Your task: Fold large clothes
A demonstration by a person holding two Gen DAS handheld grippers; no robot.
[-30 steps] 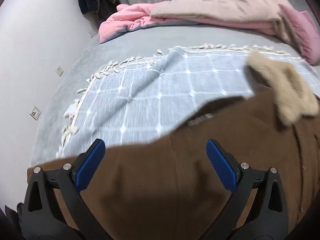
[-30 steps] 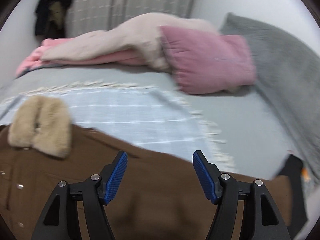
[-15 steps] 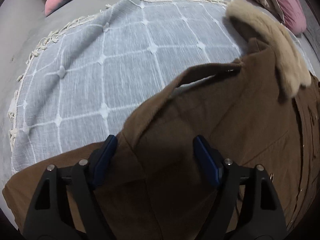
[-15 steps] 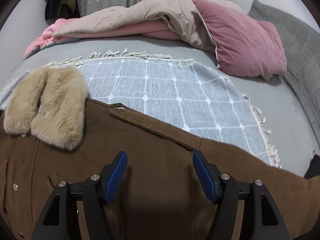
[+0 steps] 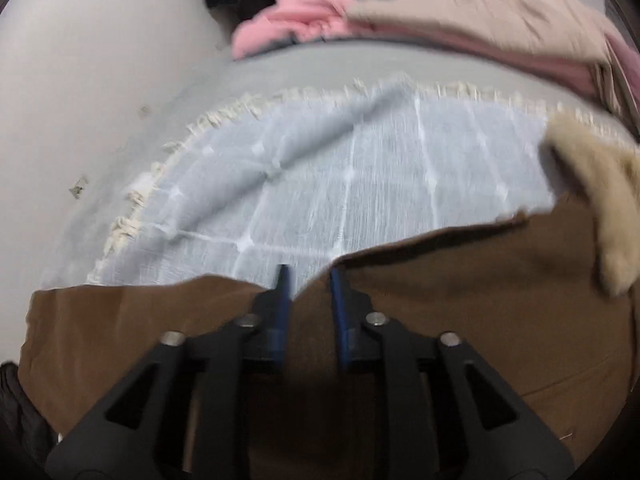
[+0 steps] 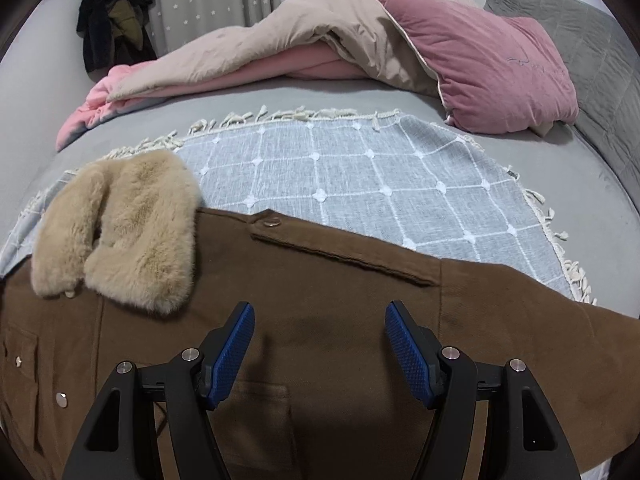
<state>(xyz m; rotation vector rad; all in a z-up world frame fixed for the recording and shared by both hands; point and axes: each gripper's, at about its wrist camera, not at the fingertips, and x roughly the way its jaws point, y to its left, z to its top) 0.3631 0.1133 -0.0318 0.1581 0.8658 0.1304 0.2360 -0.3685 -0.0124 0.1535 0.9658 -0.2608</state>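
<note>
A brown coat (image 6: pixel 340 272) with a beige fur collar (image 6: pixel 128 232) lies spread on a pale blue checked blanket (image 6: pixel 360 176) on the bed. My right gripper (image 6: pixel 320 320) hovers open over the coat's shoulder, just right of the collar, with nothing between its blue pads. In the blurred left wrist view, my left gripper (image 5: pixel 309 280) sits at the coat's (image 5: pixel 460 300) far edge beside the sleeve. Its jaws are closing, with a bunch of brown fabric between the narrow gap. The fur collar (image 5: pixel 600 200) is at the far right there.
A beige and pink duvet (image 6: pixel 280 44) and a pink pillow (image 6: pixel 488 68) are heaped at the back of the bed. A grey quilted cover (image 6: pixel 592 52) lies at the right. Dark clothes (image 6: pixel 112 12) hang by the curtain. A white wall (image 5: pixel 80 80) runs along the left.
My left gripper's jaws went from wide apart to nearly together around the coat's edge, and its view swung down, then back up. My right gripper sank closer to the coat, jaws unchanged.
</note>
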